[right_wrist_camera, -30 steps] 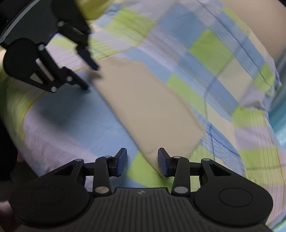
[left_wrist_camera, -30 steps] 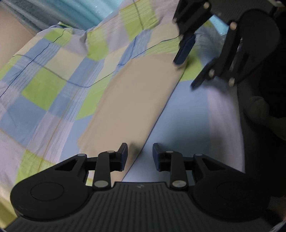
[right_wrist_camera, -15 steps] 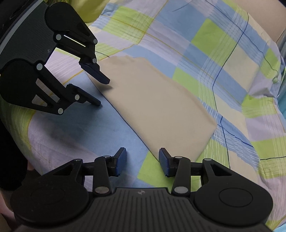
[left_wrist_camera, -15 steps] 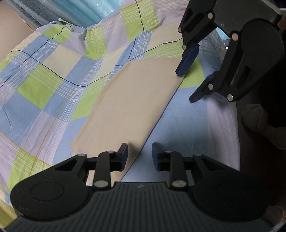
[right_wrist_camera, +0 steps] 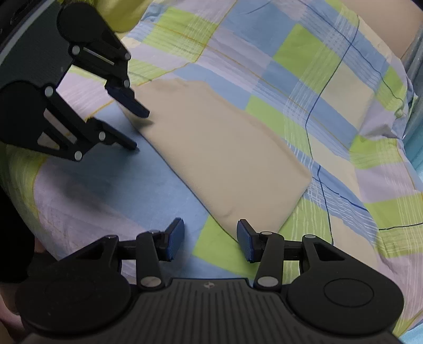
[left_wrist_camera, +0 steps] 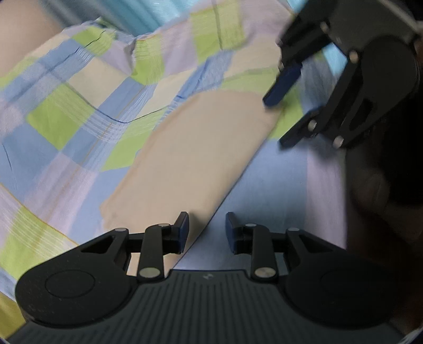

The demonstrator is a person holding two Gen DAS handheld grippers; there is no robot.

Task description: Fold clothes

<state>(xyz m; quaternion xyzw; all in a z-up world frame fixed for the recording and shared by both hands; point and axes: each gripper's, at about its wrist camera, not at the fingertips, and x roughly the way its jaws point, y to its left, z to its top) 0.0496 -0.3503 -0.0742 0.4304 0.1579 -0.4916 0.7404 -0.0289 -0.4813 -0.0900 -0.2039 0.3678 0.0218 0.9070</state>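
Note:
A folded beige cloth lies flat on a checkered bedsheet of blue, green and lilac squares. My left gripper hovers at one end of the cloth, astride its long edge. Its jaws are opening and the pads press on nothing. My right gripper stands open at the opposite end. The cloth's near corner lies just ahead of its fingertips and is not pinched. The two grippers face each other across the cloth's length.
The bed's edge drops away beside both grippers, where a person's dark clothing stands close. The sheet bunches into a raised fold at the far side. A beige surface and pale blue material lie beyond the bed.
Both wrist views have rolled a little. The jaws of both grippers stand slightly wider. The beige cloth lies where it was.

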